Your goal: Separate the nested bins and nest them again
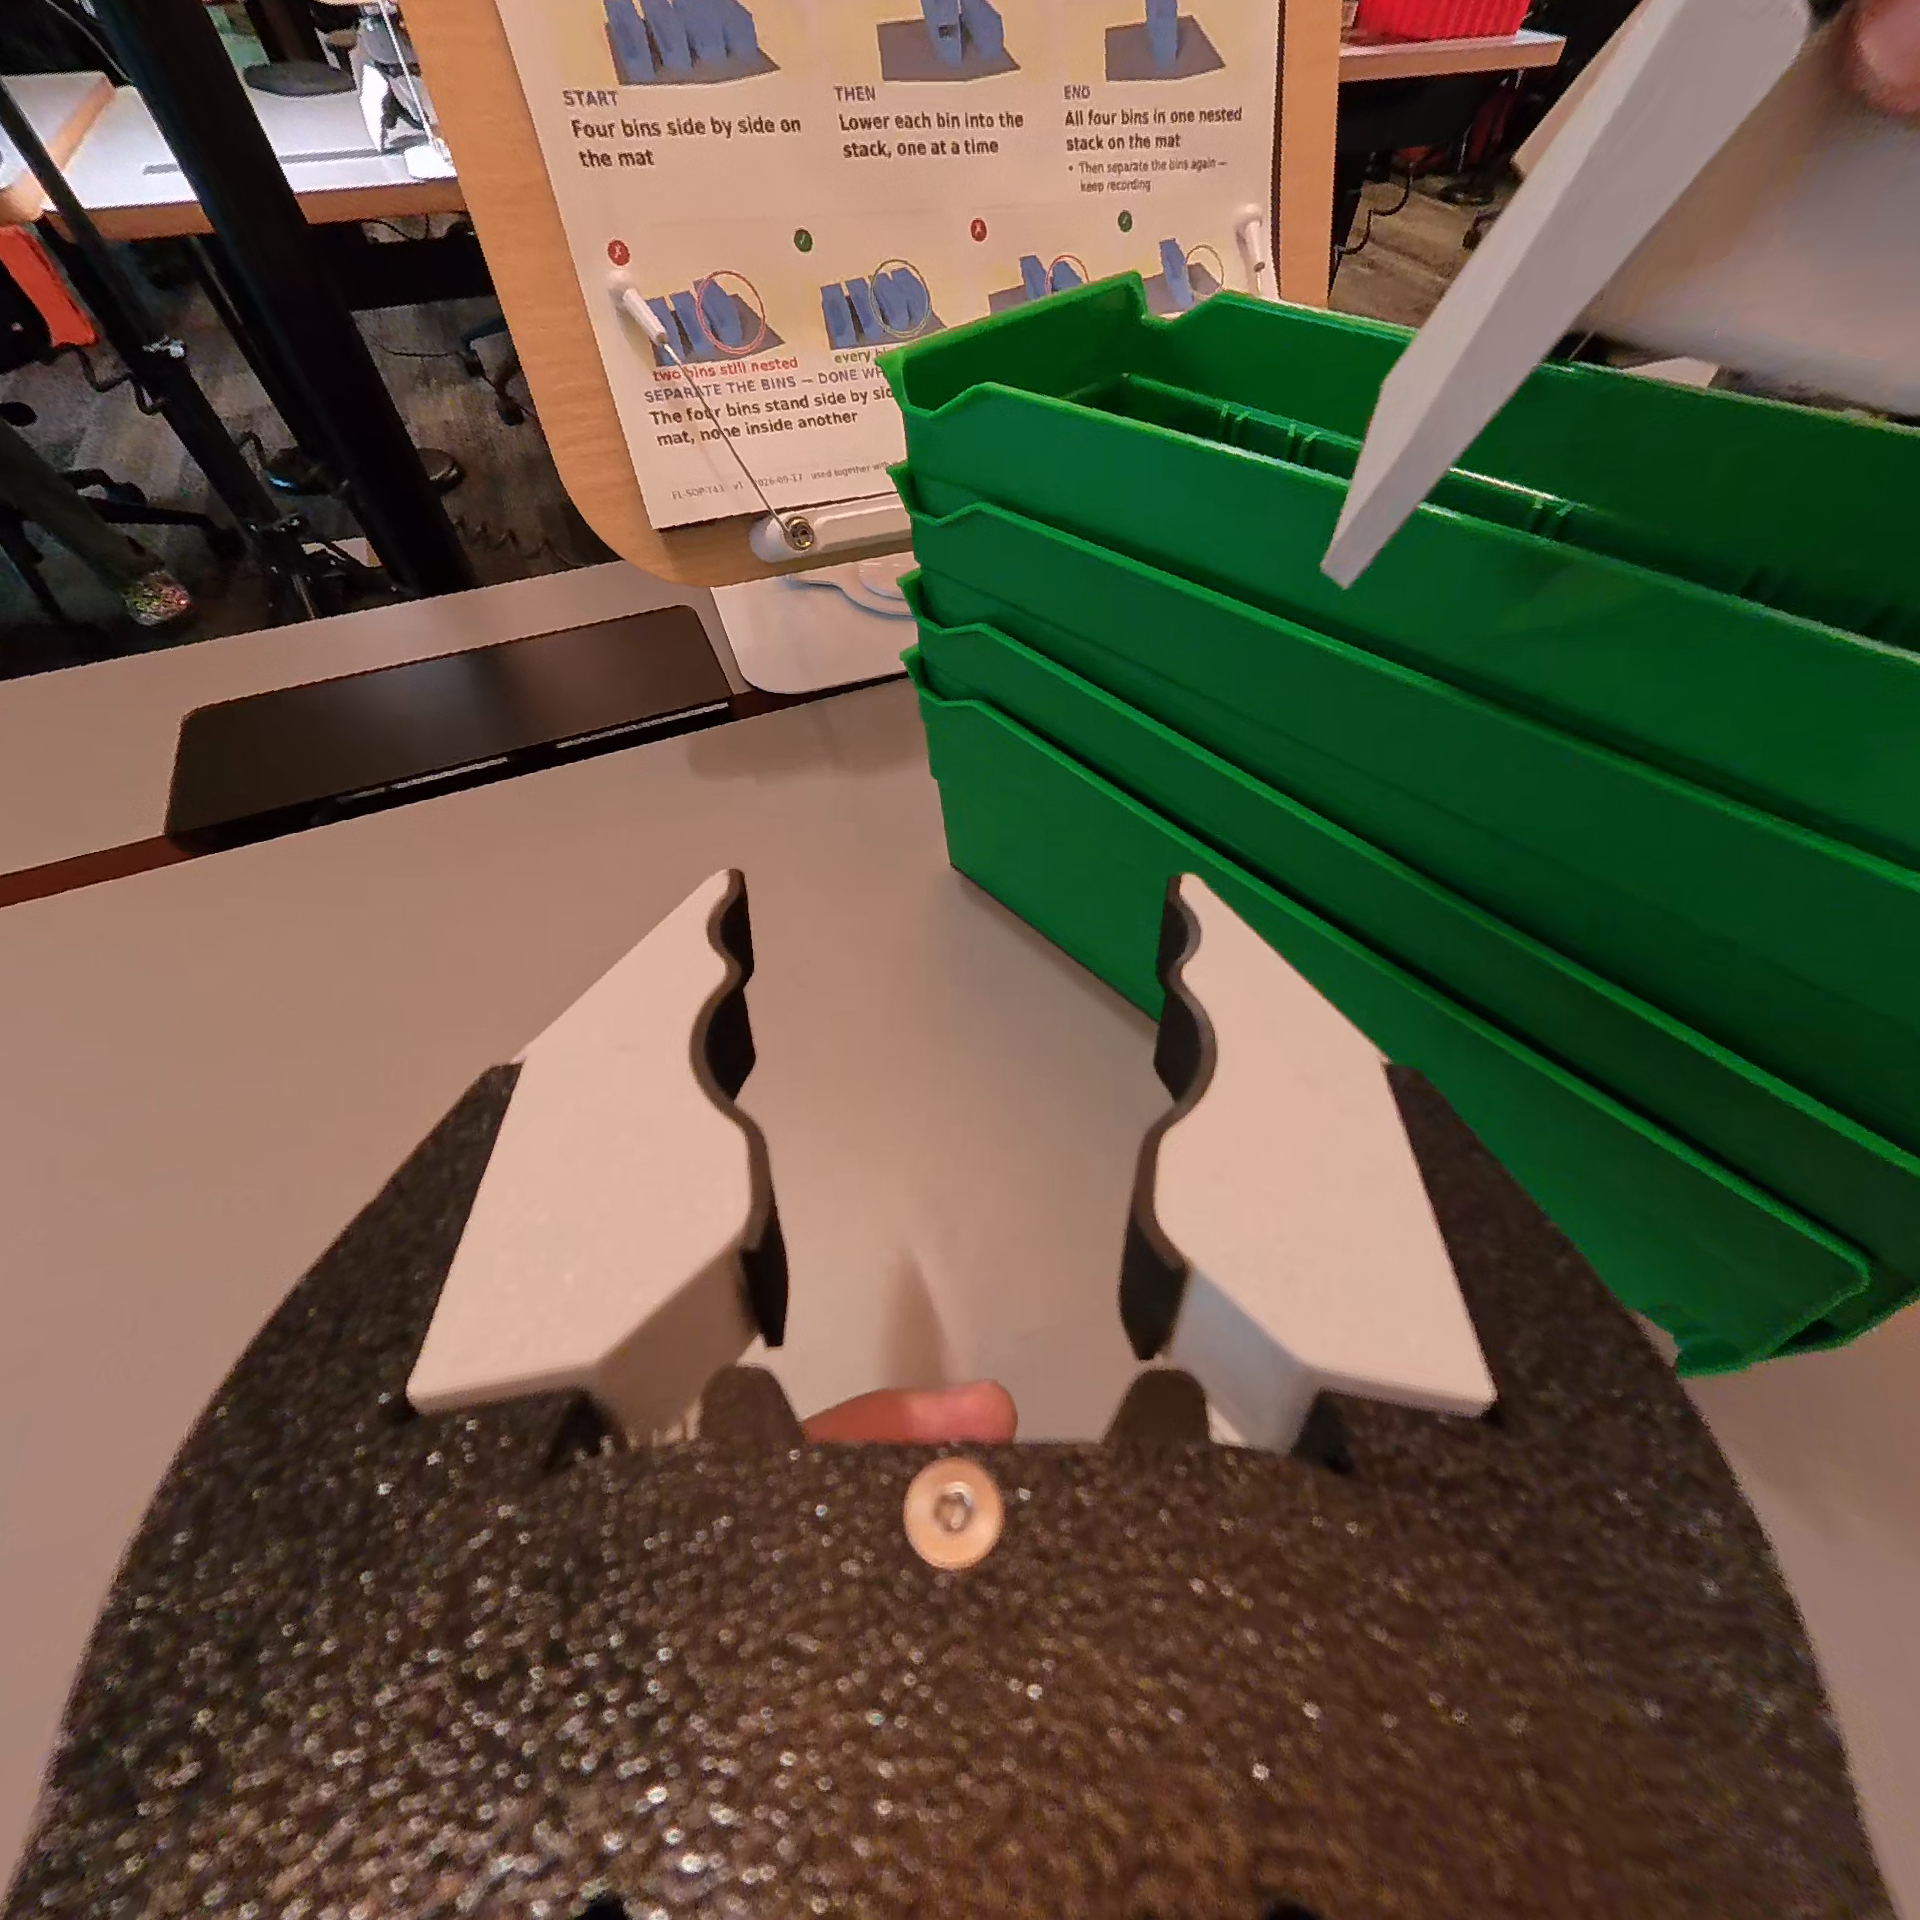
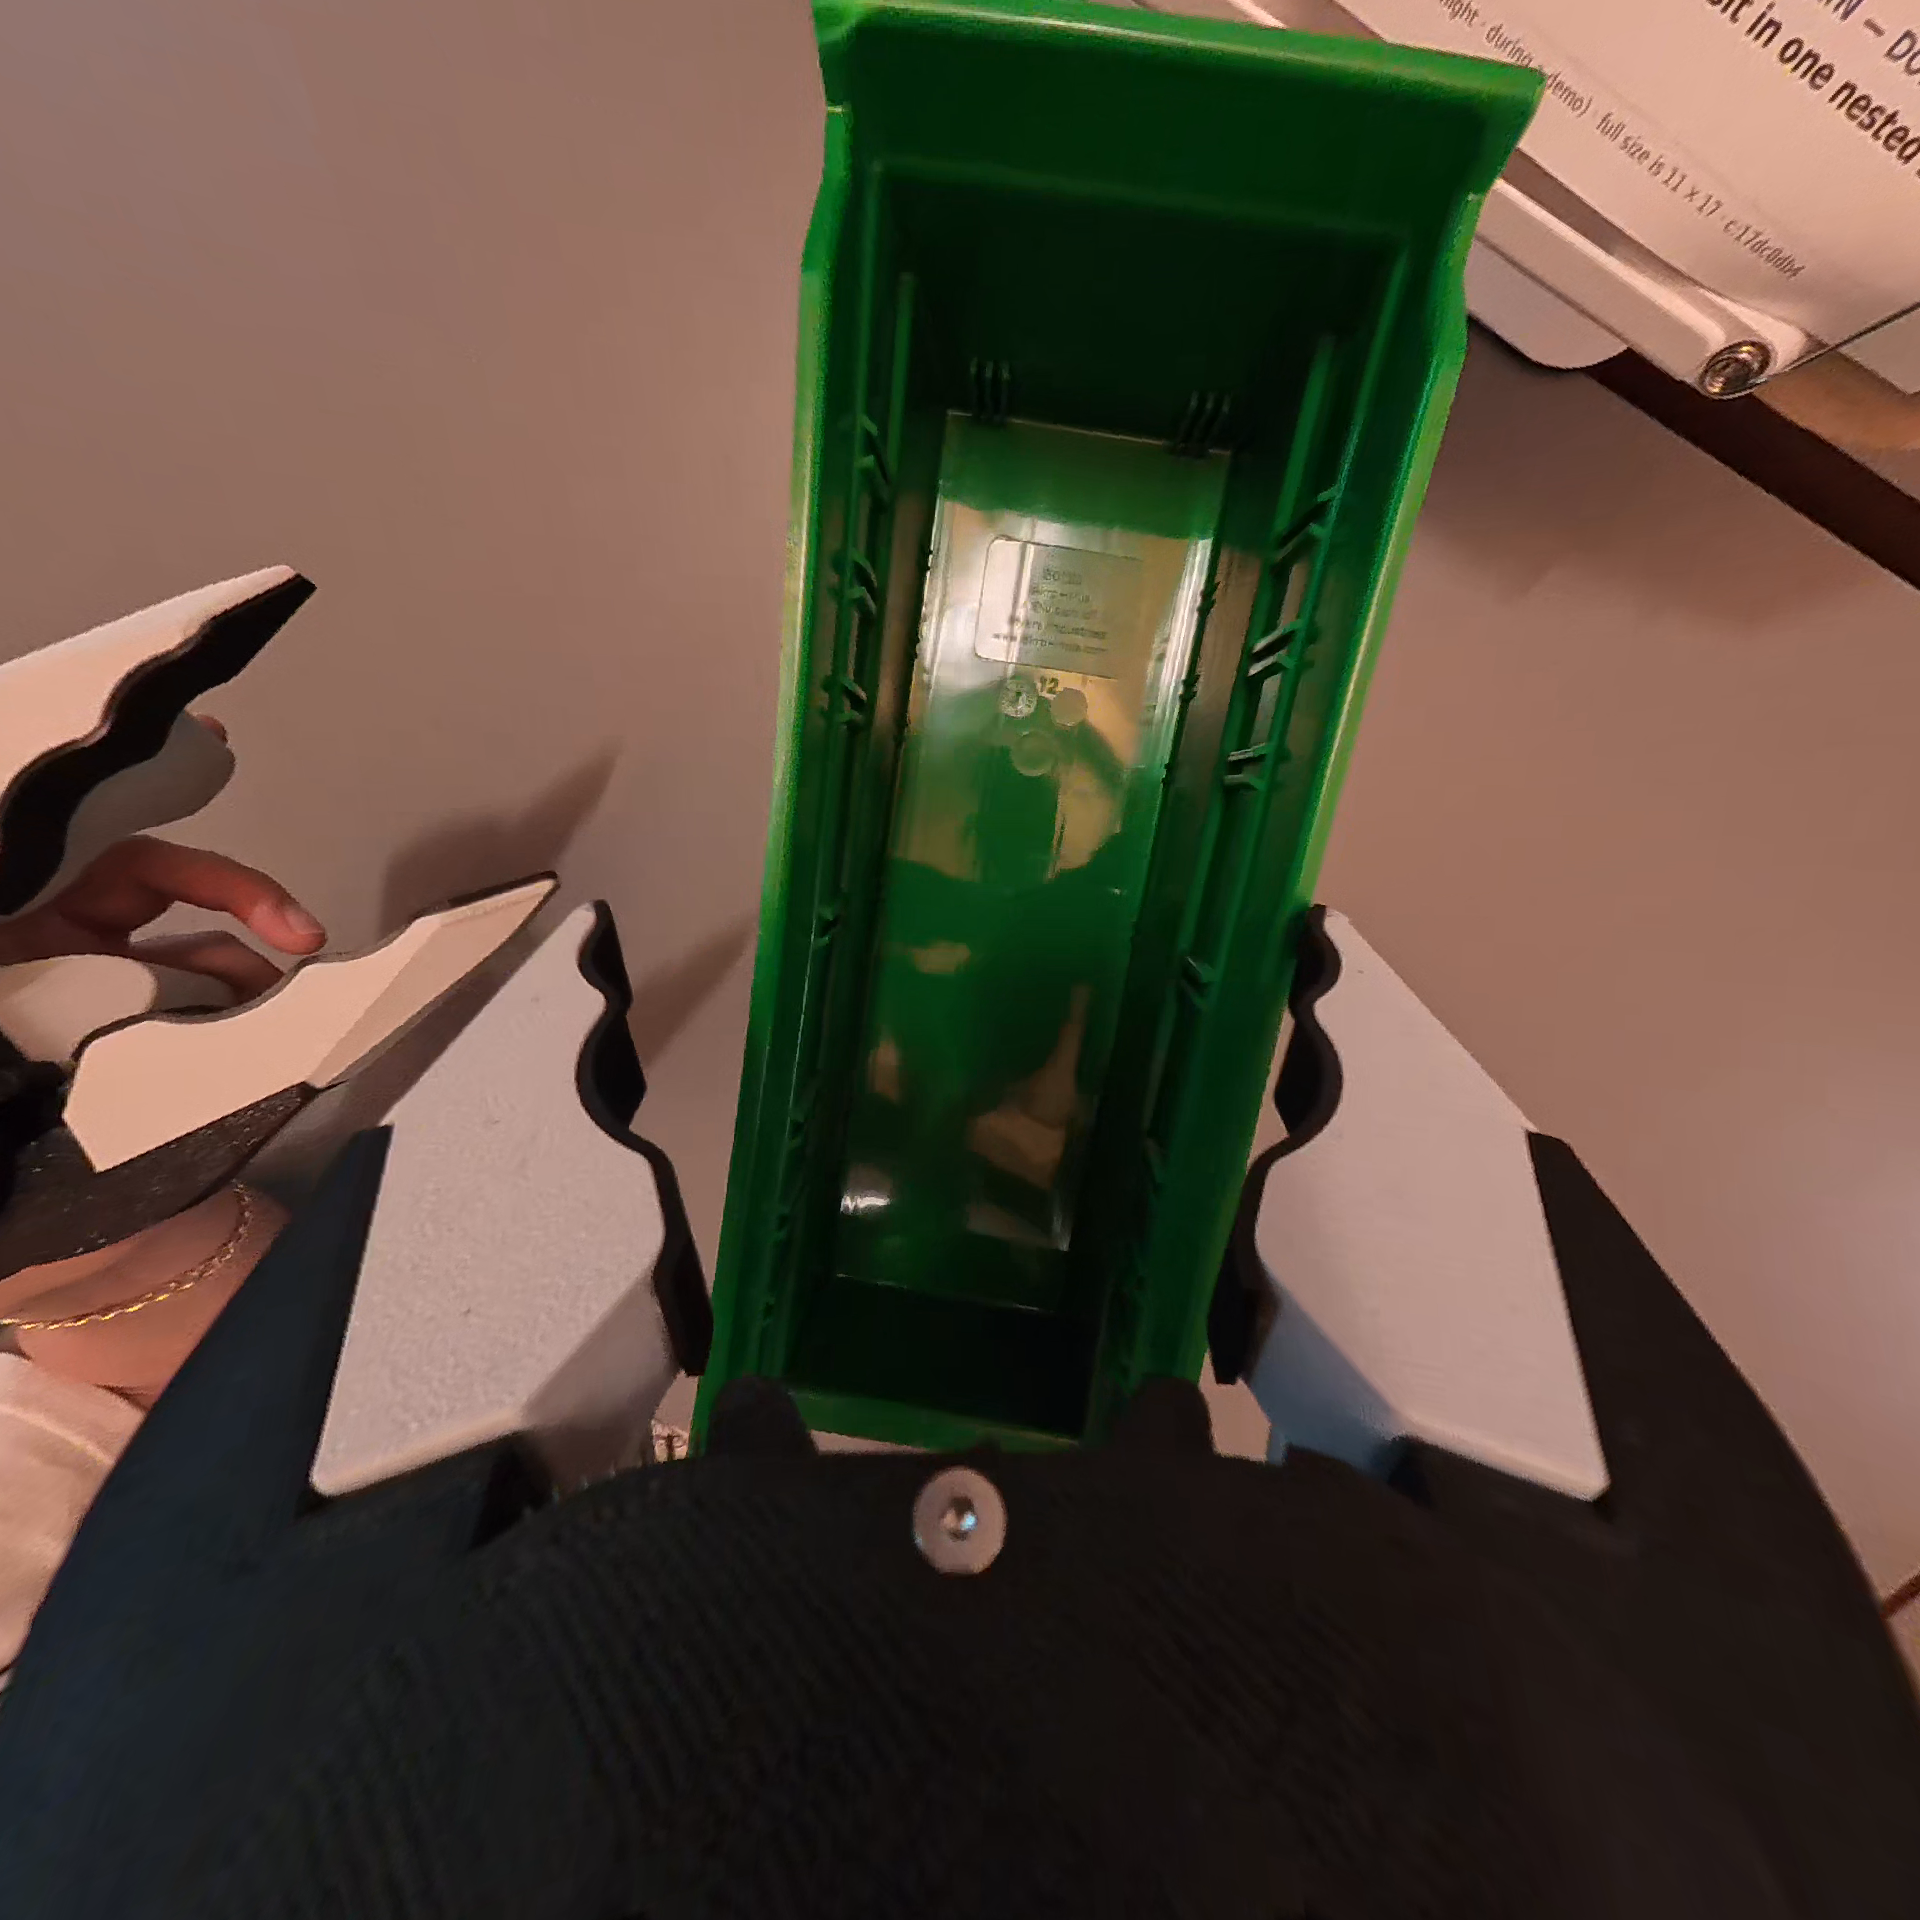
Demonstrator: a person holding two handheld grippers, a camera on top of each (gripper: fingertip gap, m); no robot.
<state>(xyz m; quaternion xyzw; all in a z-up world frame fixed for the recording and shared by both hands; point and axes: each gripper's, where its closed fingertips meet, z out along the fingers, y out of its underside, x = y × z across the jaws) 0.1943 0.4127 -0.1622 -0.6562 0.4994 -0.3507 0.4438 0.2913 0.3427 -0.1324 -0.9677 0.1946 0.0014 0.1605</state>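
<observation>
Standing as one nested stack on the grey table (image 1: 312,1039), the green bins (image 1: 1403,831) lie at about two o'clock from the left gripper (image 1: 956,1101). I count four rims, one above another, so none seems separated yet.

The left gripper hovers low over the table with its jaws wide apart and nothing between them; I judge it waits there to hold the lower bins down.

The right gripper (image 2: 961,1132) looks down into the top bin (image 2: 1039,1299), its jaws spread on both long sides of the stack. Whether the pads press the walls I cannot tell. This straddle probably prepares lifting the top bin out.

At twelve o'clock in the left view stands an instruction poster (image 1: 883,208) on a wooden board, with printed text and small pictures. A pale sticker (image 2: 1055,597) with tiny printed text sits on the bin floor.
</observation>
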